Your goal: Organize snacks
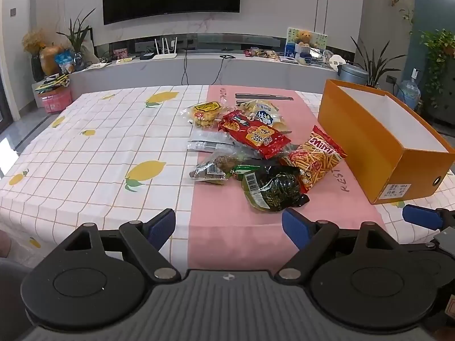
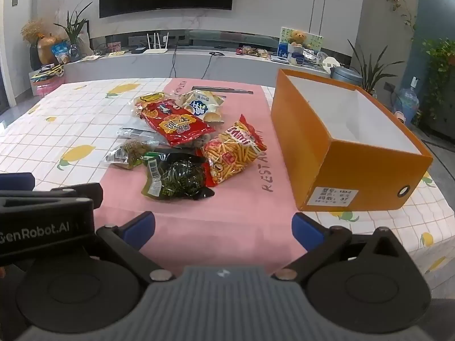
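Left tool (image 1: 229, 226) — fingers spread, nothing held, low at the near edge of the worktop (image 1: 85, 147). Right tool (image 2: 223, 228) — likewise spread and empty, just beside the left one.

Snacks, heaped on the pink runner (image 2: 227, 213), none yet boxed:
- dark green seaweed packet (image 2: 176, 180), nearest
- Mimi fries bag (image 2: 233, 150), touching it on the right
- red cracker bag (image 2: 176, 125), overlying the rest
- clear packet of brown bits (image 2: 128, 153), left
- yellow biscuit packet (image 1: 204, 112) and blue-and-white bag (image 2: 200, 103), far side

Orange shoebox (image 2: 355, 167) — open, empty, right of the heap.

Risk, as a judgement: the packets overlap and look slippery, so pinching one may drag a neighbour or pop a puffed bag.
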The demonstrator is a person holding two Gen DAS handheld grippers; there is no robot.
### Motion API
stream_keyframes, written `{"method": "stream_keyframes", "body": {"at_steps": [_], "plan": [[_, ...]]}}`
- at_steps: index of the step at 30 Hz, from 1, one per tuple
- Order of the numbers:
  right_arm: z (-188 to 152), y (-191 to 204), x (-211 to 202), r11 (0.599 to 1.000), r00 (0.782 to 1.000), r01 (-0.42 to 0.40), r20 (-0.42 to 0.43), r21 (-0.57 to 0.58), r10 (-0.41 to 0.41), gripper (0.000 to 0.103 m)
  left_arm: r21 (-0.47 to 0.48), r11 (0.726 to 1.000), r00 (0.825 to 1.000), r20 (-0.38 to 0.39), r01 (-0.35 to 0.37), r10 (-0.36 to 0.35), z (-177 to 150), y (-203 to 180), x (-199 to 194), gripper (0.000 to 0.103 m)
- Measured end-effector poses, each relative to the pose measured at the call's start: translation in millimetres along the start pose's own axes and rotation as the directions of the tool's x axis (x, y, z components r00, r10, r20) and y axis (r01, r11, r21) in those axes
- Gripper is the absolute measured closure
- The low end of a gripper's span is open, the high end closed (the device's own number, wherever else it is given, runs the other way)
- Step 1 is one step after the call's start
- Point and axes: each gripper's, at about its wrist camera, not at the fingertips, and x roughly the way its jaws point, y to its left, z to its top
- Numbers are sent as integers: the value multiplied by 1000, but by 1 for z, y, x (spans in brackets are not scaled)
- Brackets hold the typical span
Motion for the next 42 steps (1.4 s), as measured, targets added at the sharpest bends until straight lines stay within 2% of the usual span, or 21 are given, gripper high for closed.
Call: {"method": "stream_keyframes", "body": {"at_steps": [8,9,16,18,42], "plan": [[-2,-1,0,1000,1000,-9,-6,9,9,3,-20,1000,1000,-14,-9,9,3,4,0,5],[-2,0,1,1000,1000,-7,-8,16,7,3,7,1000,1000,5,3,-3,0,0,-1,5],[-6,1,-9,1000,1000,-5,-7,15,6,3,7,1000,1000,9,5,-5,-1,1,-2,5],[-1,-1,0,1000,1000,-8,-15,19,8,3,7,1000,1000,9,6,-6,0,0,-2,5],[-3,-2,3,1000,1000,-14,-28,23,14,3,12,1000,1000,-3,-4,4,-2,0,1,5]]}}
